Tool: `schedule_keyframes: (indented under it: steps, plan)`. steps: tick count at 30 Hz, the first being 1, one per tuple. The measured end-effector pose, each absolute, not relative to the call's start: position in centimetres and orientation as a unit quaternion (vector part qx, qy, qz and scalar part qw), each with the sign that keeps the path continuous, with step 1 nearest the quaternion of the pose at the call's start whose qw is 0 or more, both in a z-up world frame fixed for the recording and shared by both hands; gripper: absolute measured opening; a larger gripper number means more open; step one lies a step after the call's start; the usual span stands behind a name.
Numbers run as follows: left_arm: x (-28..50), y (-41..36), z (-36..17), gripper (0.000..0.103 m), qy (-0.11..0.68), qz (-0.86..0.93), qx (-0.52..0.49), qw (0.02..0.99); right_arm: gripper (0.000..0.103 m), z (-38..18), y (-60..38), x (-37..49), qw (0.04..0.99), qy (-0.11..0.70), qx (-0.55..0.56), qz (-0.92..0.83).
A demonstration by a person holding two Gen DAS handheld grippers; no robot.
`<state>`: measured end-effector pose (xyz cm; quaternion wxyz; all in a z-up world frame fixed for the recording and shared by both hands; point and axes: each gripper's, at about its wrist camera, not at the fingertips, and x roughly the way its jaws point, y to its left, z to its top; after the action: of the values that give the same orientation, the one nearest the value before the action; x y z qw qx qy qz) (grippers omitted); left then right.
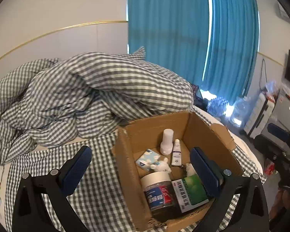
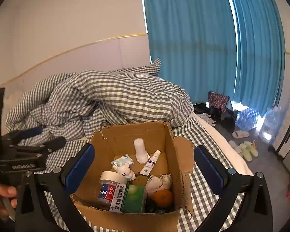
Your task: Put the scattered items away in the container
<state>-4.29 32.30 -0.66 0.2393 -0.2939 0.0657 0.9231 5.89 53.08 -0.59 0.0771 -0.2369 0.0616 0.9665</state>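
One open cardboard box (image 2: 125, 135) sits on a bed covered with a grey-and-white checked sheet (image 2: 203, 189), in front of one heaped checked duvet (image 2: 116, 98). Both hand-held grippers hang above the box with nothing between their blue pads: the left gripper (image 1: 141, 164) has its jaws spread wide over the box's left wall, and the right gripper (image 2: 145, 166) stands equally wide, framing the whole box. Inside the box, counted from the right wrist view: one white bottle (image 2: 140, 150) upright at the back, one slim white tube (image 2: 151, 162) leaning beside it, one small pale-blue tissue pack (image 2: 122, 160), one white animal figurine (image 2: 125, 171), one clear jar with a white lid (image 2: 110, 185) lying on its side, one green-and-white medicine box (image 2: 131, 198) resting against the jar, one crumpled white lacy cloth (image 2: 158, 180) and one orange fruit (image 2: 162, 197) in the near right corner. A dark item lies under the fruit, too hidden to name. At the left edge of the right wrist view, one hand (image 2: 2, 195) grips the handle of the other gripper. Beyond the bed hang two teal curtain panels (image 2: 193, 38); on the floor lie several pale slippers (image 2: 243, 145), their exact number unclear.
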Motion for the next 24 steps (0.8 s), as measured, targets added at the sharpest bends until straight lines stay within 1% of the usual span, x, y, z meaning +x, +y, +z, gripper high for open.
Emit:
schedule_keyframes:
  steps: [8,13,24]
  plan:
    - [-4.0,27.1,1.1,0.103,0.055,0.938,-0.276,0.205,0.103,0.6,49.5,4.8,0.076,0.054,-0.234,0.968]
    - [-3.9,22.8,1.9,0.103,0.043,0.946,-0.270,0.173,0.103,1.2,46.7,3.8,0.059,0.047,-0.236,0.969]
    - [-3.7,10.8,2.7,0.103,-0.007,0.958,-0.274,0.085,0.103,2.4,38.6,2.7,0.005,0.022,-0.232,0.972]
